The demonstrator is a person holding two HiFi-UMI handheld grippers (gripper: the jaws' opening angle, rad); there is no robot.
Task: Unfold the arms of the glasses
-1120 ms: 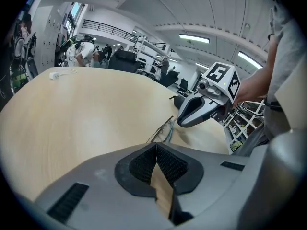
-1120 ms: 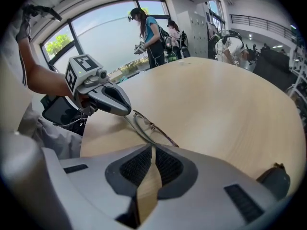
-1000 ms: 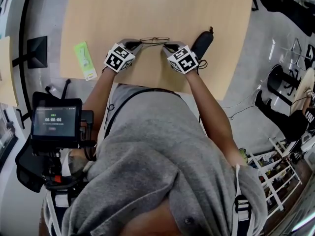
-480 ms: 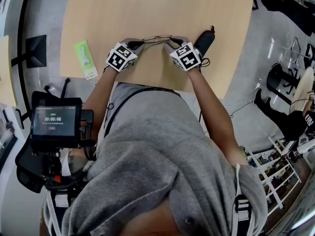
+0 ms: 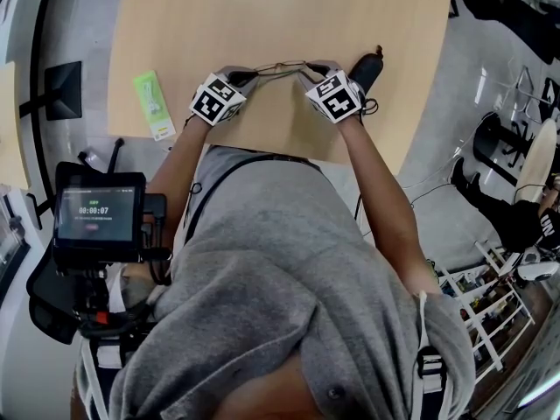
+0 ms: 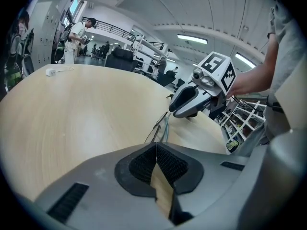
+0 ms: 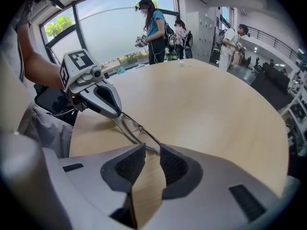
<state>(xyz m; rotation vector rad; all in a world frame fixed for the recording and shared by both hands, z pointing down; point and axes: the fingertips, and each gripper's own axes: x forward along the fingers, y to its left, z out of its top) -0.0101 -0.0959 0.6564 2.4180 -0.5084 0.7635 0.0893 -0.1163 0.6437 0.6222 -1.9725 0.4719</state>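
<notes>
Two things sit off to my left: a dark device with a lit screen, low beside me and off the table, and a green packet lying flat on the wooden table near its left border.

Next comes my left gripper, its marker cube facing up at me above the table's near edge. In the left gripper view its jaws are pressed together at the front, and the thin wire frame of the glasses comes straight out from where the pads meet. So this gripper is clamped on the left end of the glasses.

The glasses stretch sideways between my two tools, over the near middle of the table. In the right gripper view they run from the tip of my left gripper toward me, clear of the wood, with a shadow on the tabletop beneath. I cannot tell how far the arms are folded.

My right gripper meets their other end, its cube tilted. In its own view the jaws stand slightly apart, and the right end of the frame lies in the mouth of that gap. The pads are not pressed on it. From the left gripper view, the right gripper points down at the far end of the frame.

Furthest right, a black case lies by the table's right edge, just beside my right gripper.
</notes>
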